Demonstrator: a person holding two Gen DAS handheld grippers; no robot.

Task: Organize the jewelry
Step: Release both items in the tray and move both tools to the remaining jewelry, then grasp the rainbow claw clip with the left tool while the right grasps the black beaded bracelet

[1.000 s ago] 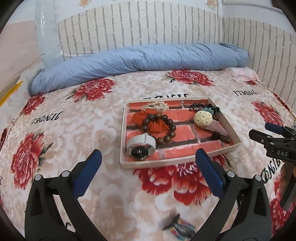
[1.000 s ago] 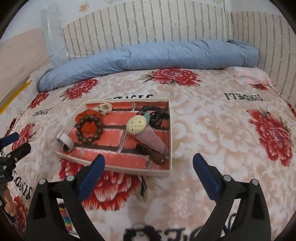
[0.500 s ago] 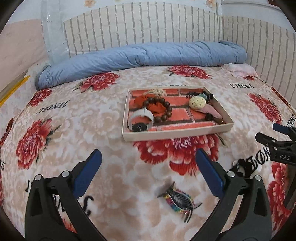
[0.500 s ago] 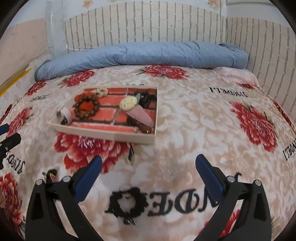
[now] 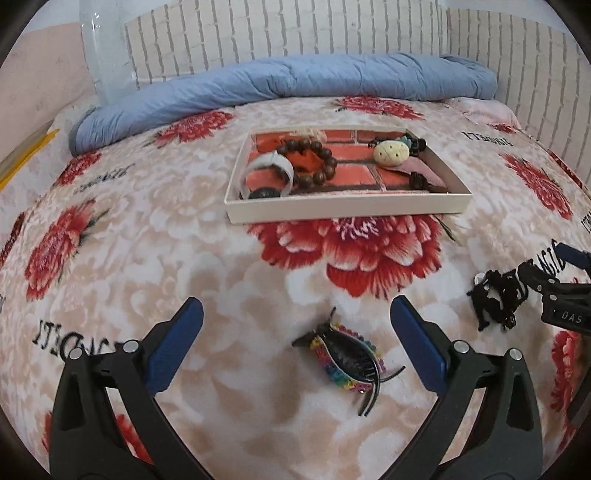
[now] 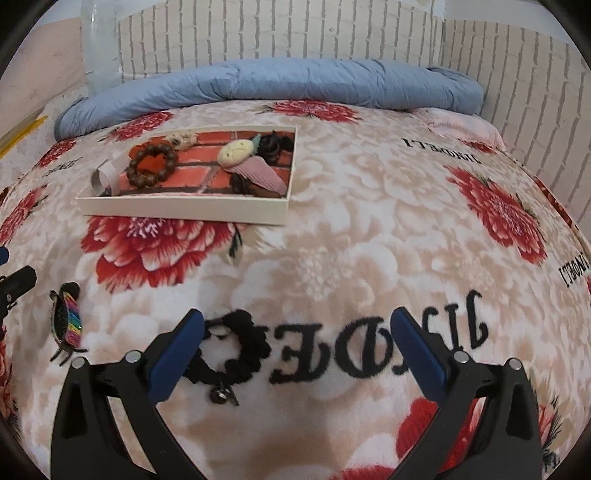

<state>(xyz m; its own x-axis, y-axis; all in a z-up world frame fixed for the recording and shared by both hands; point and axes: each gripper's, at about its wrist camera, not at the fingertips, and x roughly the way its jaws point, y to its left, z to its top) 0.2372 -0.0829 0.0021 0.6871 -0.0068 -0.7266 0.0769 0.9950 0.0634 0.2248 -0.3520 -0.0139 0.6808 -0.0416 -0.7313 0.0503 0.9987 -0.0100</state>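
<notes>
A shallow white tray (image 5: pixel 347 211) with a brick-pattern floor sits on the flowered bedspread, also in the right wrist view (image 6: pixel 184 210). It holds a wooden bead bracelet (image 5: pixel 314 162), a white watch (image 5: pixel 267 177), a cream pineapple clip (image 5: pixel 391 153) and other pieces. A rainbow hair claw (image 5: pixel 345 360) lies between my open, empty left gripper's (image 5: pixel 295 343) fingers. A black scrunchie (image 6: pixel 231 350) lies just right of the left finger of my open, empty right gripper (image 6: pixel 295 343); it also shows in the left wrist view (image 5: pixel 496 299).
A rolled blue quilt (image 5: pixel 280 85) lies along the back against a white brick-pattern wall (image 5: pixel 295 29). The right gripper (image 5: pixel 554 288) shows at the right edge of the left wrist view. The bed edge curves down at far right (image 6: pixel 565 221).
Both grippers have pulled back from the tray and dropped lower. The hair claw now sits between the left fingers and the scrunchie by the right gripper's left finger.
</notes>
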